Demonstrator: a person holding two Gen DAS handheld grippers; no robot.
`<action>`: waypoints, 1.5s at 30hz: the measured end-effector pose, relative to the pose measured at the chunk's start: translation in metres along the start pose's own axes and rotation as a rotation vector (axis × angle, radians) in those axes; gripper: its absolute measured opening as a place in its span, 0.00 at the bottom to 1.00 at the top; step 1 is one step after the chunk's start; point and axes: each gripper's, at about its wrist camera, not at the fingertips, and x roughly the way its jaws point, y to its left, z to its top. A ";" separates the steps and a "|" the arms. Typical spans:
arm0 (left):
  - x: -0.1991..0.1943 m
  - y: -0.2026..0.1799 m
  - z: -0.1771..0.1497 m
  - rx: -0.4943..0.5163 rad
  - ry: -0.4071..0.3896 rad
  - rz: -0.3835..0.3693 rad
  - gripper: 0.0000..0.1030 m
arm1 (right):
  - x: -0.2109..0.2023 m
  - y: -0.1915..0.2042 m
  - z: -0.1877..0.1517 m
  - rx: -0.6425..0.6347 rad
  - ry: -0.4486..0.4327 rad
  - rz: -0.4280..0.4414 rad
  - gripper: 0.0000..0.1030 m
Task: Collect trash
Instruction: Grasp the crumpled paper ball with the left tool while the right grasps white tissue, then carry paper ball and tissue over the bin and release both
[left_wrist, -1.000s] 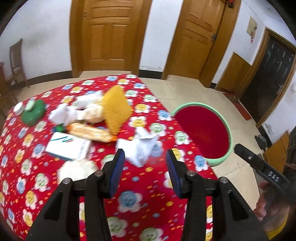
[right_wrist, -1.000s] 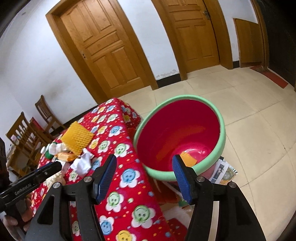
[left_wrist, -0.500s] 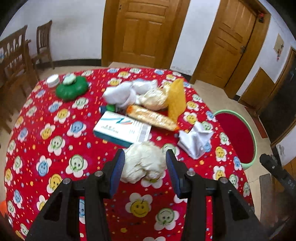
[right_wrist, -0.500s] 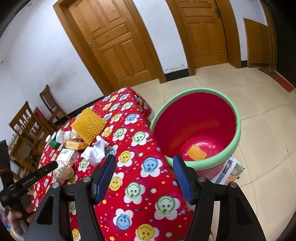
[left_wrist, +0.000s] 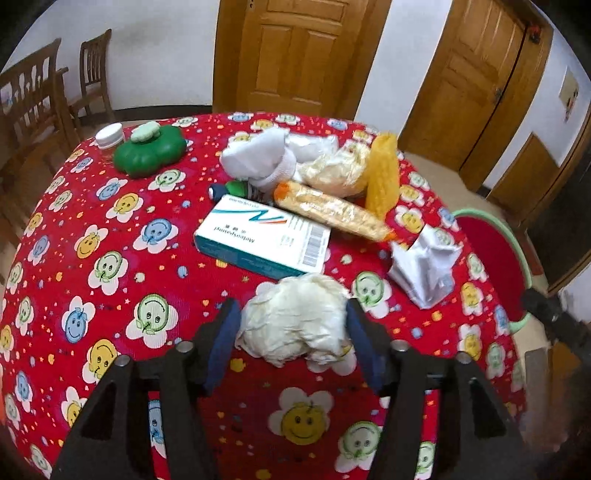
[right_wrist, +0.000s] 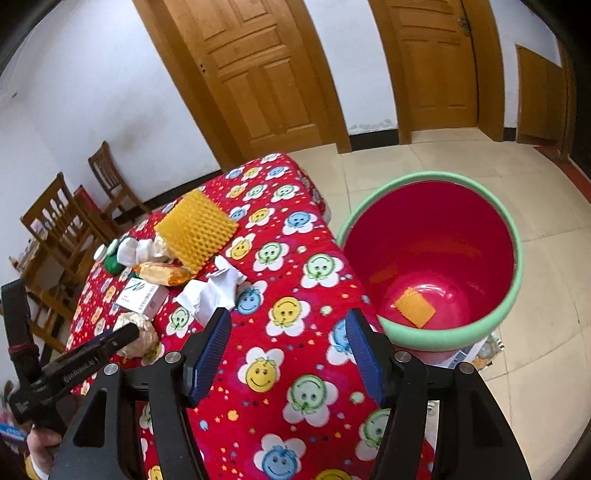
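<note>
A cream crumpled wad (left_wrist: 295, 317) lies on the red flowered tablecloth (left_wrist: 110, 221). My left gripper (left_wrist: 291, 332) is open with its jaws on either side of the wad, not squeezing it. Beyond it lie a white-teal box (left_wrist: 262, 236), an orange snack packet (left_wrist: 332, 214), a white crumpled paper (left_wrist: 424, 269), a yellow foam net (left_wrist: 384, 177) and white rags (left_wrist: 258, 158). My right gripper (right_wrist: 288, 347) is open and empty above the table's edge, next to the red bin (right_wrist: 443, 332), which holds a yellow scrap (right_wrist: 413, 306).
A green flower-shaped container (left_wrist: 147, 151) and a small white-capped jar (left_wrist: 109, 136) stand at the table's far left. Wooden chairs (left_wrist: 37, 103) stand left of the table. Doors (left_wrist: 295, 55) line the far wall. Papers (right_wrist: 484, 350) lie under the bin.
My left gripper has come down and forward, so the cream wad now sits between its jaws. My right gripper has swung slightly left; the bin is now at its right.
</note>
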 end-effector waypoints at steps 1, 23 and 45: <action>0.002 0.002 0.000 -0.010 0.007 -0.018 0.61 | 0.003 0.002 0.001 -0.005 0.004 0.003 0.64; -0.025 0.012 0.002 -0.012 -0.097 -0.095 0.52 | 0.080 0.046 0.007 -0.040 0.113 0.105 0.64; -0.055 -0.002 0.004 -0.010 -0.126 -0.135 0.52 | 0.023 0.029 0.002 0.043 -0.019 0.190 0.25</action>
